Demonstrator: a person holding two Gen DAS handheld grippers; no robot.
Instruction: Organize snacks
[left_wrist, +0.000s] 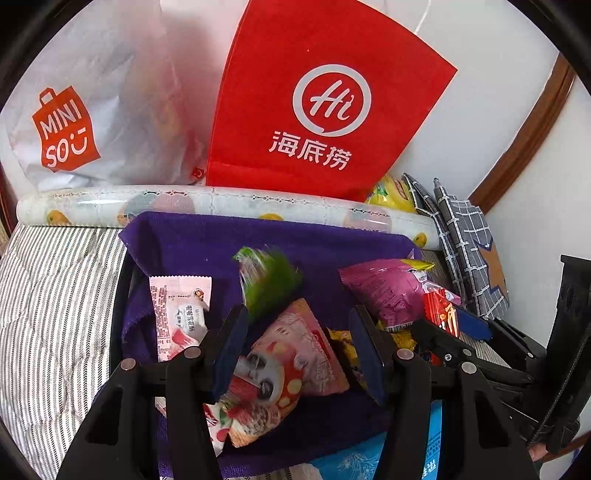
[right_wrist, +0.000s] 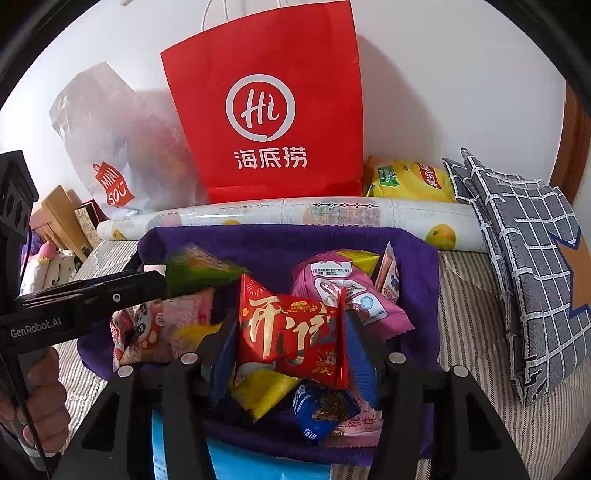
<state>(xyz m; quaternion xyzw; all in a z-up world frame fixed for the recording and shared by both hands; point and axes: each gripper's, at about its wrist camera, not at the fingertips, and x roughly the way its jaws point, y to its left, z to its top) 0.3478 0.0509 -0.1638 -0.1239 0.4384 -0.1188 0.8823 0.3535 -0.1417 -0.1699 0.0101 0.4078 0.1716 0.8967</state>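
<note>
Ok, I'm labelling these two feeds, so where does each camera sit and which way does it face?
Left wrist: sits on the left gripper, faces forward and down past its own fingers at snacks on the purple towel; right gripper shows at right.
Right wrist: sits on the right gripper, same forward-down look; left gripper and a hand show at left.
Shared: towel, red bag, patterned roll.

Between the right gripper's fingers: red snack packet (right_wrist: 291, 332), glossy foil. Beneath the fingers: purple towel (right_wrist: 258, 243), matt terry cloth. Beyond them: red bag (right_wrist: 266, 110), matt paper; patterned roll (right_wrist: 295, 218), glossy plastic film
</note>
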